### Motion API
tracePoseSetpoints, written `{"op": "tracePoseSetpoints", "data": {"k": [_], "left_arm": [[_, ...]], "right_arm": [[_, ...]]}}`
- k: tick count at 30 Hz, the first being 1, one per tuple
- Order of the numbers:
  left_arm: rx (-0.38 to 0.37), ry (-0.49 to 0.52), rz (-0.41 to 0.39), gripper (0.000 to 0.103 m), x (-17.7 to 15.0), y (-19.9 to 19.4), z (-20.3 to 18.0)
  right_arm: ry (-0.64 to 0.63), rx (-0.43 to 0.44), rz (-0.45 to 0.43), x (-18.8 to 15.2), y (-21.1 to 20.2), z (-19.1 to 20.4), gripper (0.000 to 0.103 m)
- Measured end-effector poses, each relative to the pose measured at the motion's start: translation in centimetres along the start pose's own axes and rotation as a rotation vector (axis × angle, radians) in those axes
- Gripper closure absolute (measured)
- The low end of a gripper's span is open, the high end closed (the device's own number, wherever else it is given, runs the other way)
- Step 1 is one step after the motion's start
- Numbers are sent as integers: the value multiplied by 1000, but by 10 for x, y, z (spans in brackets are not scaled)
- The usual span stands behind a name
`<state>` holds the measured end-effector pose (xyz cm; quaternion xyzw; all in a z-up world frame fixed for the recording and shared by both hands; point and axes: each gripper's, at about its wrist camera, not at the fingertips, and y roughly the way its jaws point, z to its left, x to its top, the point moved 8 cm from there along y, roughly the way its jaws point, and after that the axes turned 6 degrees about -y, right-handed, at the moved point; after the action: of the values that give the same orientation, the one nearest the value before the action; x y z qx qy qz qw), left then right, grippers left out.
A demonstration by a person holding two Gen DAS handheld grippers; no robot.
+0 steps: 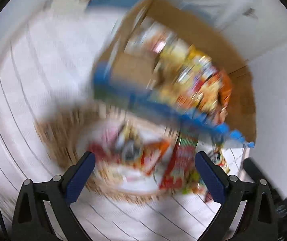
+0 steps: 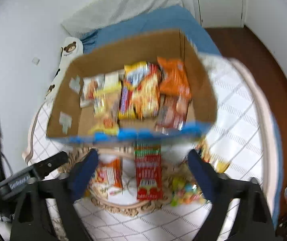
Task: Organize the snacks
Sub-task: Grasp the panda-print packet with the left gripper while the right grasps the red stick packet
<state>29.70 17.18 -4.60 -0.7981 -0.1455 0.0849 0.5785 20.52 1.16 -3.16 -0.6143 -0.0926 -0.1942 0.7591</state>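
Cardboard box [image 2: 199, 84] of snack packets [image 2: 141, 92] on quilted bed [image 2: 237, 108]; wicker basket [image 2: 121, 206] at box's near edge. Left gripper [image 1: 144, 168], right gripper [image 2: 143, 166]: wide, empty.

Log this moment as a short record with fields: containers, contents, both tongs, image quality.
surface: white quilted bedcover with a grid pattern
box: open brown cardboard box with a blue outer face, holding many snack packets
orange packet: crinkled orange snack bag, at the box's right side
basket: round woven straw basket, in front of the box
red packet: long red snack packet, lying in the basket
left tongs: open, empty, above the basket
right tongs: open, empty, above the basket
image quality: both views motion-blurred; labels unreadable
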Motion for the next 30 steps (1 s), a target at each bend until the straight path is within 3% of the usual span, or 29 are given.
{"op": "tracePoseSetpoints", "data": {"k": [2, 7, 10, 11, 12, 14, 18, 23, 25, 28, 30], "left_arm": [[-50, -100, 81, 4, -10, 23, 11], [-157, -299, 145, 4, -16, 60, 17], [-161, -351, 153, 4, -15, 79, 18], [-147, -346, 144, 12, -14, 85, 18], [-130, -333, 137, 31, -14, 90, 19], [-96, -261, 148, 50, -20, 99, 18], [-4, -107, 150, 50, -32, 104, 21], [225, 222, 109, 50, -42, 105, 29], [279, 308, 105, 50, -48, 110, 32], [294, 335, 117, 49, -56, 119, 32], [303, 336, 105, 49, -59, 123, 30]], "right_arm": [[26, -1, 46, -21, 23, -5, 30], [60, -28, 92, -54, 57, -16, 30], [71, -27, 110, -64, 70, -19, 30], [71, -30, 118, -67, 73, -19, 30], [66, -33, 124, -68, 77, -19, 30], [47, -44, 131, -69, 84, -18, 30], [27, -44, 162, -71, 98, -14, 30], [7, -36, 202, -74, 125, -8, 30], [1, -36, 215, -73, 135, -4, 30], [-28, -58, 236, -72, 149, 1, 32], [-60, -94, 243, -75, 154, 3, 39]]}}
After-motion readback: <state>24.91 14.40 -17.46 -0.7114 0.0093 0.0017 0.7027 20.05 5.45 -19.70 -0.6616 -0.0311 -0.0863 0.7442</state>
